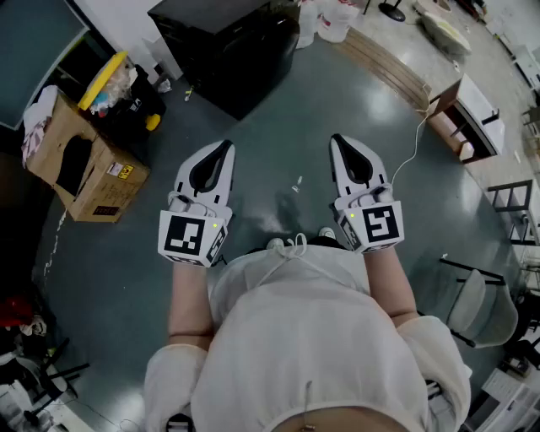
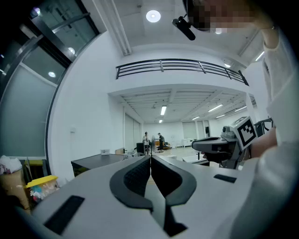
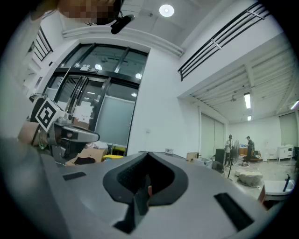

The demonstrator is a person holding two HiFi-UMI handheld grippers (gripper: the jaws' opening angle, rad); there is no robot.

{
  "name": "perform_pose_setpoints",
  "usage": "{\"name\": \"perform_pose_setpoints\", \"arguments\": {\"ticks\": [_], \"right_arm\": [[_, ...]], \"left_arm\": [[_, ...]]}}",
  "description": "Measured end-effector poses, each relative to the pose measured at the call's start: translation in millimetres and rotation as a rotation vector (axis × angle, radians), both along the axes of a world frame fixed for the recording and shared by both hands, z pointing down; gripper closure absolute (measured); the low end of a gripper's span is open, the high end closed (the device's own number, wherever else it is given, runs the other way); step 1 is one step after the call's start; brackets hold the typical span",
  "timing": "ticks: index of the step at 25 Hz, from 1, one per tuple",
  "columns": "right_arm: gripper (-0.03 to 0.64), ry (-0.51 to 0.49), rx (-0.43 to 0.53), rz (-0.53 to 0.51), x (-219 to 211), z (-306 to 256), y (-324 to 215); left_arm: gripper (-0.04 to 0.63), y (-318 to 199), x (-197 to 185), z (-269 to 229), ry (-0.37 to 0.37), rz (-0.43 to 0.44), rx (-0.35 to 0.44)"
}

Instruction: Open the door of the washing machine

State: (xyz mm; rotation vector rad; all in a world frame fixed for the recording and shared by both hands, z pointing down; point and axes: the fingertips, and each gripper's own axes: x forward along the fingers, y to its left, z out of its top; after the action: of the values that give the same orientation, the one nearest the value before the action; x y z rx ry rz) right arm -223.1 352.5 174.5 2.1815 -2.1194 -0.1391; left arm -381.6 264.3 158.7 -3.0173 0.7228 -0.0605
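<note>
You hold both claws level over the floor, side by side and well apart. The left claw is clenched, jaws together on nothing; the right claw is clenched and empty too. To the left sits a cardboard box. Farther ahead stands a black cabinet, clear of both tips; I cannot tell whether it is the washing machine.

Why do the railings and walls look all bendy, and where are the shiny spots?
Left gripper view: the wide-angle lens bows the black railing and blackens the corners. Right gripper view: the same bending curves the window frames, and the round ceiling lamp burns out white. Head view: light glares softly off the dark floor; nothing looks blurred.
</note>
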Motion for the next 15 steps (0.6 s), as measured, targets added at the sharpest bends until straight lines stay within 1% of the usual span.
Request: {"name": "perform_pose_setpoints", "arguments": {"ticks": [3,9,15], "right_arm": [[0.615,-0.008,-0.001,0.008,1.8,1.2,-3.5],[0.615,-0.022,-0.005,0.018,0.5,4.0,-10.9],[0.614,-0.038,-0.029,-0.001,-5.9,9.9,-22.8]], "left_arm": [[0.574,-3.6,2.6,1.4,0.003,0.011,0.014],[0.574,-11.7,0.9,2.4,0.008,0.015,0.013],[0.574,-23.9,-4.9,4.7,0.015,0.001,-0.011]]}}
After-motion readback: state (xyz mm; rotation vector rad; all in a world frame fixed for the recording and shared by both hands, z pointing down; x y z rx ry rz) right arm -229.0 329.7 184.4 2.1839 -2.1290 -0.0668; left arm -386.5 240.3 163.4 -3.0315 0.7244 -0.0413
